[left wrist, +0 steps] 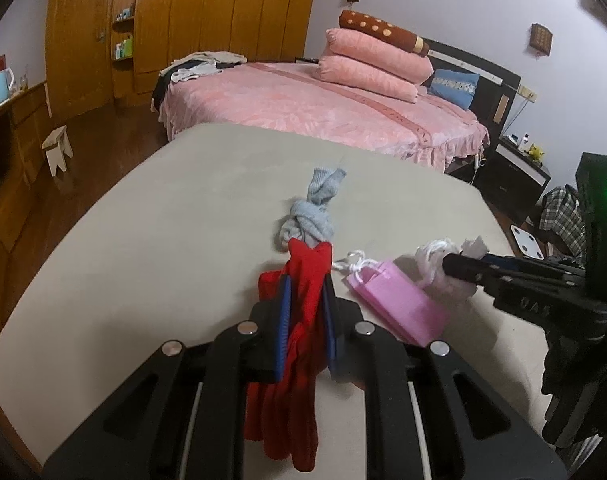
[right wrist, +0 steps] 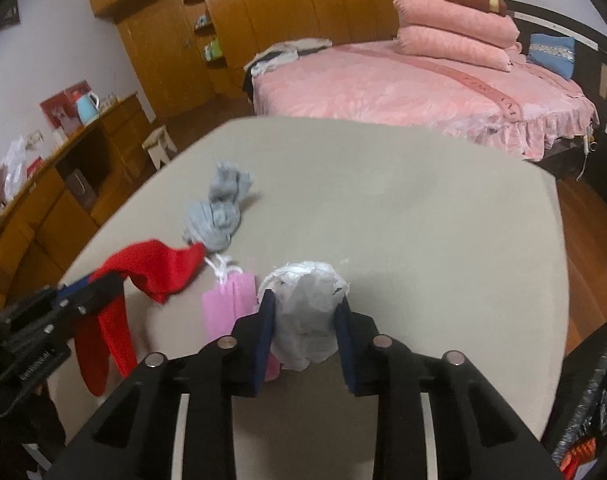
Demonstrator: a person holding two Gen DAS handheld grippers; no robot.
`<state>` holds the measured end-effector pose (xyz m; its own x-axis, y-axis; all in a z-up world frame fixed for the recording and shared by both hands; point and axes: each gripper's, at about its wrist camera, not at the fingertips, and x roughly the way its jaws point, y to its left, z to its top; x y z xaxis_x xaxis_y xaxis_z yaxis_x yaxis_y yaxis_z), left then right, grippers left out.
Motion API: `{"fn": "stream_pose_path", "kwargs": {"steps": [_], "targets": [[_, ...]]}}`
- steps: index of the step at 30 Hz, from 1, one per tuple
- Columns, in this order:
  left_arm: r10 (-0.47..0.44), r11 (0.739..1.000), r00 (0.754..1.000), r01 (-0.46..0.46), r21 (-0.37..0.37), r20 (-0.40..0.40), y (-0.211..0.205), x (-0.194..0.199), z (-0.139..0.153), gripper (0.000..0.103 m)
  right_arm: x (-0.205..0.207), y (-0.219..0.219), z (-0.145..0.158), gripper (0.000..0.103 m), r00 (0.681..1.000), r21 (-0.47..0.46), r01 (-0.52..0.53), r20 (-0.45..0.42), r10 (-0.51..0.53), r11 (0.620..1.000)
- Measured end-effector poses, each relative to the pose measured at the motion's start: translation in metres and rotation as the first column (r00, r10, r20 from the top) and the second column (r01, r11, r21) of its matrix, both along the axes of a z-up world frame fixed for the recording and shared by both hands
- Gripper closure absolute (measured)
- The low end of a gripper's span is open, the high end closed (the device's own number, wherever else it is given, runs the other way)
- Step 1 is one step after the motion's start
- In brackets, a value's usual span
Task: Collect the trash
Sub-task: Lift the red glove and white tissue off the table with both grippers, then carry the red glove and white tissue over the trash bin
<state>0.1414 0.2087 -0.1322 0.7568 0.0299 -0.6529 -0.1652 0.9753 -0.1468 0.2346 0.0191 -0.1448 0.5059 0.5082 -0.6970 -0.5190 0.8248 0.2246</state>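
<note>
Nearest to me, my left gripper (left wrist: 305, 304) is closed on a red sock (left wrist: 299, 320); the cloth hangs down limp between the blue pads and below them. My right gripper (right wrist: 305, 312) is clamped on a crumpled white tissue wad (right wrist: 303, 308), which fills the gap between its pads and stands a little above the table (right wrist: 423, 240).

I judge the wad to be very light and soft. It will squash and not resist, so a grip around its middle, as it is now, should be enough, but a loose edge could tear or slip out. The sock is soft too and will swing when I move it.

Just beside the wad, on the table, lies a small pink paper bag (left wrist: 399, 300) with white cord handles. It looks thin and stiff enough to crease; I would take it by the handles or the upper edge. Behind it there is a grey sock tied into a knot (left wrist: 309, 220), touching the tip of the red one.

Farther away stand a bed (left wrist: 323, 108) with pink cover and stacked pillows, and a wooden wardrobe (left wrist: 183, 20).

I cannot see where the trash should go; a black thing at the right edge of the right wrist view is cut off and I cannot identify it. The lower part of the wad is hidden by my pads.
</note>
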Motion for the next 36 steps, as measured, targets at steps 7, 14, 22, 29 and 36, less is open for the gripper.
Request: {"fn": "stream_pose_path", "kwargs": {"steps": [7,14,22,29,36], "targets": [[-0.015,1.0,0.999,0.015,0.005,0.05,-0.009,-0.006,0.024,0.089,-0.011,-0.01,0.032,0.074,0.998,0.03,0.009,0.068,-0.011,1.0],[-0.042,0.999,0.995,0.041,0.008,0.094,-0.025,-0.012,0.049,0.089,-0.022,-0.027,0.06,0.074,0.992,0.056,0.022,0.119,-0.028,0.998],[-0.093,0.996,0.987,0.092,0.01,0.133,-0.057,-0.019,0.073,0.089,-0.039,-0.053,0.086,0.074,0.984,0.083,0.041,0.168,-0.054,0.996],[-0.151,0.988,0.977,0.152,0.004,0.152,-0.09,-0.021,0.084,0.089,-0.053,-0.086,0.104,0.074,0.975,0.101,0.079,0.2,-0.098,0.992],[-0.227,0.973,0.959,0.23,0.004,0.17,-0.131,-0.022,0.092,0.089,-0.064,-0.129,0.113,0.074,0.961,0.1,0.147,0.223,-0.166,0.984]]}}
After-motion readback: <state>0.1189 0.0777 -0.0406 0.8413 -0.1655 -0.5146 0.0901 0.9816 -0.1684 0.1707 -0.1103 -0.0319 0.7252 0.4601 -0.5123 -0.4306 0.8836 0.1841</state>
